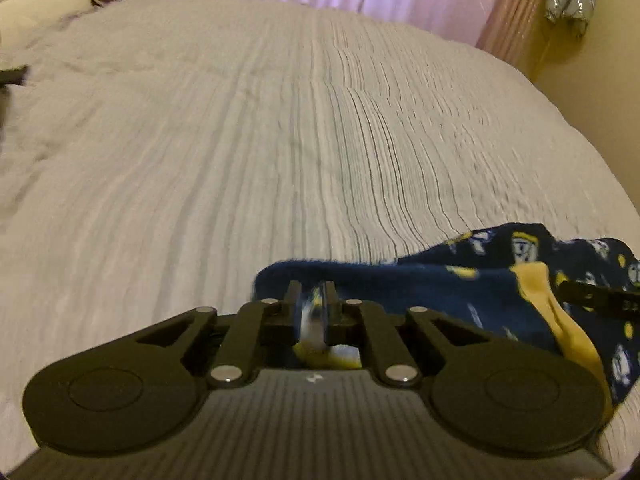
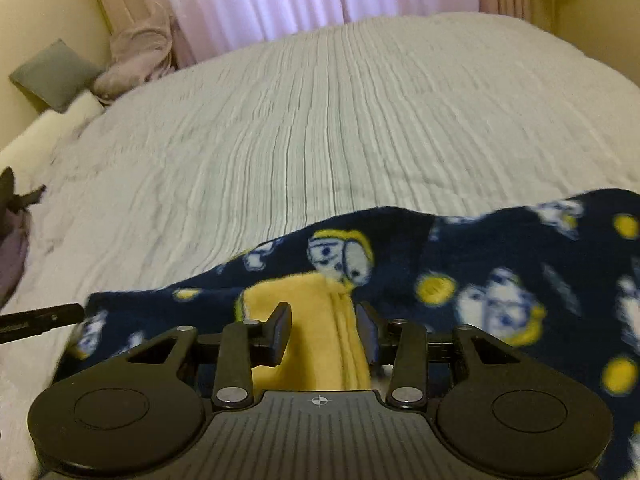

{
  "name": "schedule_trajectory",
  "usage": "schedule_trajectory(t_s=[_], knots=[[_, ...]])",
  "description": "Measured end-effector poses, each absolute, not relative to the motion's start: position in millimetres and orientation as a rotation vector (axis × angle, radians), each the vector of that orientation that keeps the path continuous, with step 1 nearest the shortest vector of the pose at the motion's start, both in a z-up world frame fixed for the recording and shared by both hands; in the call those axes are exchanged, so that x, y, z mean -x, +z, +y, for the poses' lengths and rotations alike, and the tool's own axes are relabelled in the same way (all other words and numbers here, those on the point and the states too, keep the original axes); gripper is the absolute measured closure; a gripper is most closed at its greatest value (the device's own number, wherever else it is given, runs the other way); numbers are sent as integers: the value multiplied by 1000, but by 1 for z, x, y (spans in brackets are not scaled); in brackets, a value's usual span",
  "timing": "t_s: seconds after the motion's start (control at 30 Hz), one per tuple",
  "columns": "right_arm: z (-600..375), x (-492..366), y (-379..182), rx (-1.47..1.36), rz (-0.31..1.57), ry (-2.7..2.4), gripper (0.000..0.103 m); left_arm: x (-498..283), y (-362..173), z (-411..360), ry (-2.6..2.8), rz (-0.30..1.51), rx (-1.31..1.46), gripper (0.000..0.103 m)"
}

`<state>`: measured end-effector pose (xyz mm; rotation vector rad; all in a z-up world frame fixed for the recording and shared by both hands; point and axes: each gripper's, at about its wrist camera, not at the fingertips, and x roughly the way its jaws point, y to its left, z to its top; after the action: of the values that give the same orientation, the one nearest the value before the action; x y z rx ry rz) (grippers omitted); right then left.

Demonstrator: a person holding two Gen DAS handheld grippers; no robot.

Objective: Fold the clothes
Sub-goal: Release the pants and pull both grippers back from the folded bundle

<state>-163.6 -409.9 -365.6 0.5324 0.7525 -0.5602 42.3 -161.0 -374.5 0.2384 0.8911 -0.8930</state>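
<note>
Garment (image 1: 460, 292), navy fleece with yellow and white print, lying at the near edge of the bed (image 1: 240, 140). Left gripper (image 1: 314, 292): jaws pressed together, pinching a thin fold of the garment's edge. Right gripper (image 2: 324, 320): jaws partly spread, the yellow band (image 2: 320, 320) between them, both pads touching it.

Black gripper (image 1: 313, 300), silver rivets, ribbed body

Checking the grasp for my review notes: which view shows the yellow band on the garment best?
The right wrist view: the yellow band fills the middle, between the right gripper fingers. The left wrist view shows only a strip at the right, beside the dark blue fleece.
</note>
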Motion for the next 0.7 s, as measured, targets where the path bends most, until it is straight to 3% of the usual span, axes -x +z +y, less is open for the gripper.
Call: schedule_trajectory(t_s=[0.13,0.33,0.53,0.7], knots=[[-378,190,-353,-501,788,-518,62,-12,-368,-128,-906,910,-225,97],[-357,213,-385,-485,936,-501,62,19,-394,-123,-855,1024,-298,96],[-362,234,-351,-509,824,-455,62,33,-375,-124,-816,1008,-283,96],[-357,228,-379,-454,993,-420,62,44,-397,-148,-712,1134,-434,93]])
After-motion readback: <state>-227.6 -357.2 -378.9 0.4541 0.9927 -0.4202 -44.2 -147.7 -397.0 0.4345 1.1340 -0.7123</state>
